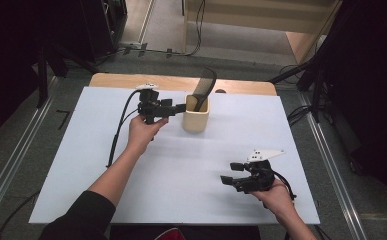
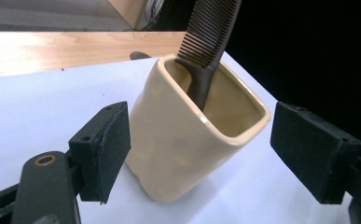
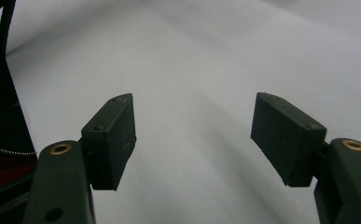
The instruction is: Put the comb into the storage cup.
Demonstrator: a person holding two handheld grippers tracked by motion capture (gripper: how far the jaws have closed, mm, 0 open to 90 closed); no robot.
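Left gripper (image 1: 180, 107): jaws spread, straddling the cream cup (image 2: 187, 135), pads not pressing
Cup: far middle of the white table (image 1: 181, 165), straight ahead of the left gripper
Comb (image 1: 204, 86): stands in cup, leaning away
Right gripper (image 1: 231, 172): released, empty, well apart

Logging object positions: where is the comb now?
The comb stands in the cream cup at the table's far middle in the high view, just right of the left hand-held gripper.

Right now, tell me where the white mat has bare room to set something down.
The white mat is bare between the cream cup and the right gripper, and along its right edge. It is crowded at the back: the left gripper, jaws open, stands beside the cup, which holds a black comb.
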